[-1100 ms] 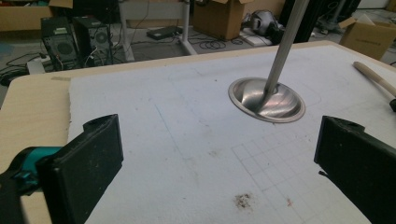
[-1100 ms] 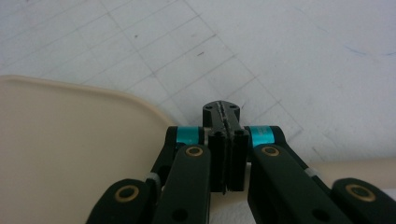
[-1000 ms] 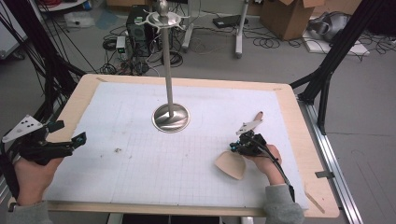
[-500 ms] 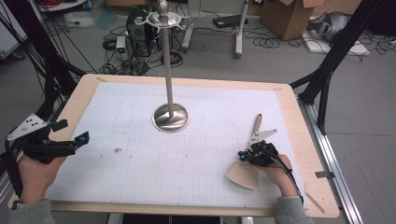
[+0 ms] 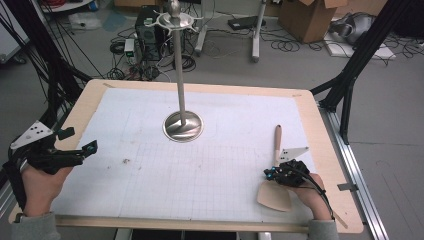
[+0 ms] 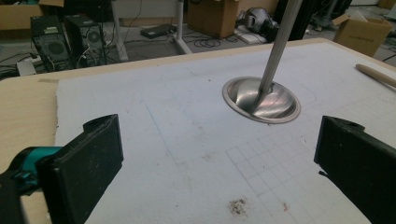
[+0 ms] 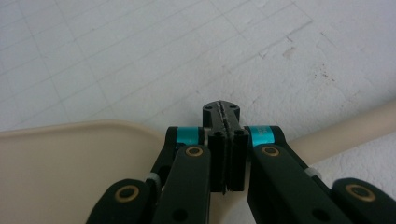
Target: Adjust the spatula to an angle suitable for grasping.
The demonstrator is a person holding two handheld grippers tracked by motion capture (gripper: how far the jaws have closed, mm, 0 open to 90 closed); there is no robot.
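Note:
A beige spatula (image 5: 274,196) lies flat on the white grid mat near the front right, its wooden handle (image 5: 277,137) pointing away from me. My right gripper (image 5: 270,174) sits right over the spatula's neck, jaws pressed together. In the right gripper view the shut gripper (image 7: 221,106) points down at the mat, with the spatula blade (image 7: 70,163) on one side and the handle on the other; nothing shows between the jaws. My left gripper (image 5: 80,141) hovers open at the table's left edge. A metal stand (image 5: 183,126) rises mid-table.
The stand's round base (image 6: 260,99) and thin pole are ahead of the left gripper (image 6: 219,140); the spatula handle's tip (image 6: 376,74) shows far right. The wooden table rim (image 5: 330,150) frames the mat. Cables, boxes and a computer tower are on the floor beyond.
The right hand and the spatula have moved toward the front edge. The spatula has turned from slanted to straight, handle pointing away, and now lies flat. The left gripper stayed put.

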